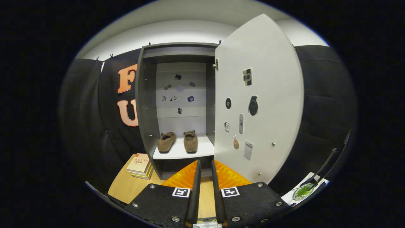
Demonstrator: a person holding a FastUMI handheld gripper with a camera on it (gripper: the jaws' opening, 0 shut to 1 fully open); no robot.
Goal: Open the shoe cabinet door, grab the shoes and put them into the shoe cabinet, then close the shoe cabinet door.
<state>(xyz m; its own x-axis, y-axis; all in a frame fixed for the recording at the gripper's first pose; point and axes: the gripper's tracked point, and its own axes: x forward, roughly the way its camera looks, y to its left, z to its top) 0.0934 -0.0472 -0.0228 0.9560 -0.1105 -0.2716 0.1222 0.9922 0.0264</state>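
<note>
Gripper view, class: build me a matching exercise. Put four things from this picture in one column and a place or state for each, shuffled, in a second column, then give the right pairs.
Things:
1. shoes
2. cabinet door
3. stack of books
4. gripper

Places or states:
A. swung open on its hinges
B. side by side on the white shelf inside the cabinet
C. on the wooden floor beside the cabinet's outer wall
D. fingers close together, holding nothing

Pairs: 1-B, 2-A, 3-C, 4-D
</note>
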